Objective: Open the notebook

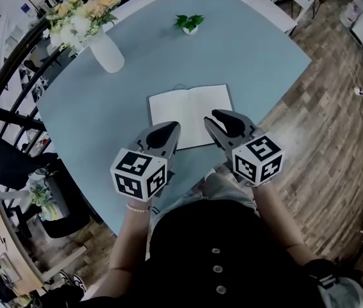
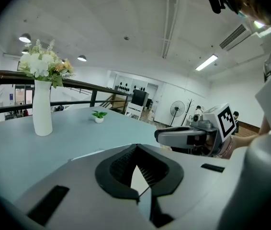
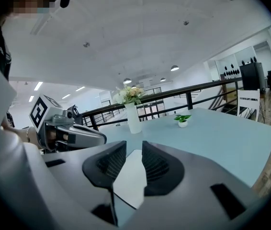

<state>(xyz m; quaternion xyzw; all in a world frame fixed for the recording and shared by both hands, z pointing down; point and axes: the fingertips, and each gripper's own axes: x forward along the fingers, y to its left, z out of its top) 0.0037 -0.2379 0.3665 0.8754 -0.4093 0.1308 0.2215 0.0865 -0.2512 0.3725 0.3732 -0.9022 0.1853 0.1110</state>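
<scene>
Low in the frame hover the left gripper (image 1: pixel 170 128) – closed, empty – and the right gripper (image 1: pixel 219 115), jaws apart, holding nothing. Just above them the notebook (image 1: pixel 185 108) lies open, mid-frame on the worktop (image 1: pixel 245 56).

Vase (image 1: pixel 108 55) and plant (image 1: pixel 188 23) stand beyond the notebook (image 1: pixel 185 111).

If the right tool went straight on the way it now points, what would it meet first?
Most likely the open notebook: the right tool tilts slightly down over its near edge, and a white page shows between its parted jaws. Depth is unclear.
</scene>
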